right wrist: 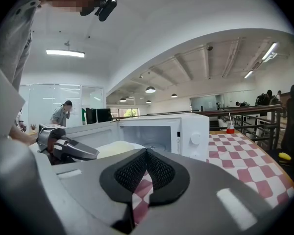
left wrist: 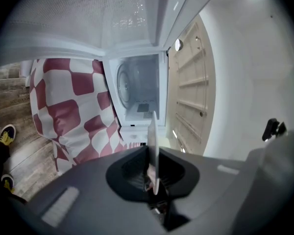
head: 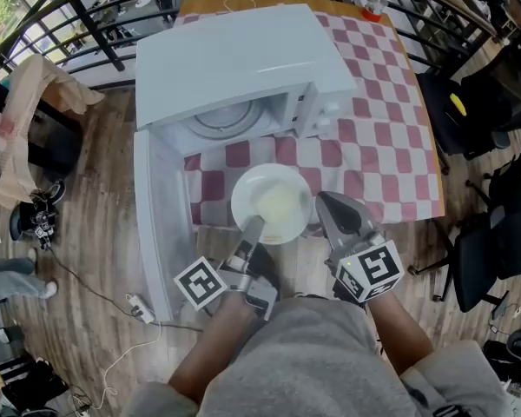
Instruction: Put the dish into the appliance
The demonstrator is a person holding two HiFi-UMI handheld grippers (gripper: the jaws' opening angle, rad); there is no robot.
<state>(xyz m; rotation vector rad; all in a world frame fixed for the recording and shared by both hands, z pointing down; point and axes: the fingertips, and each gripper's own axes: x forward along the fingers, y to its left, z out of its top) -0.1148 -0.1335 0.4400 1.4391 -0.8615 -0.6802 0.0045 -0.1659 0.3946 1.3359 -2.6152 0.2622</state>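
Note:
A white microwave [head: 243, 68] stands on a red-and-white checked tablecloth [head: 373, 137], its door [head: 161, 224] swung open to the left. Its glass turntable [head: 230, 120] shows inside. A white dish [head: 273, 202] hangs in front of the opening, with my left gripper [head: 253, 226] shut on its near rim. In the left gripper view the dish rim [left wrist: 153, 146] stands edge-on between the jaws, facing the microwave cavity [left wrist: 139, 89]. My right gripper [head: 327, 203] is just right of the dish, shut and empty. In the right gripper view its jaws [right wrist: 146, 153] point past the dish [right wrist: 115, 148] at the microwave [right wrist: 186, 131].
A red cup [head: 372, 7] sits at the table's far end. Black chairs [head: 495, 241] stand to the right. A cable and power strip [head: 139, 305] lie on the wooden floor at the left. A dark railing [head: 95, 24] curves behind the table. A person [right wrist: 61, 114] stands far off.

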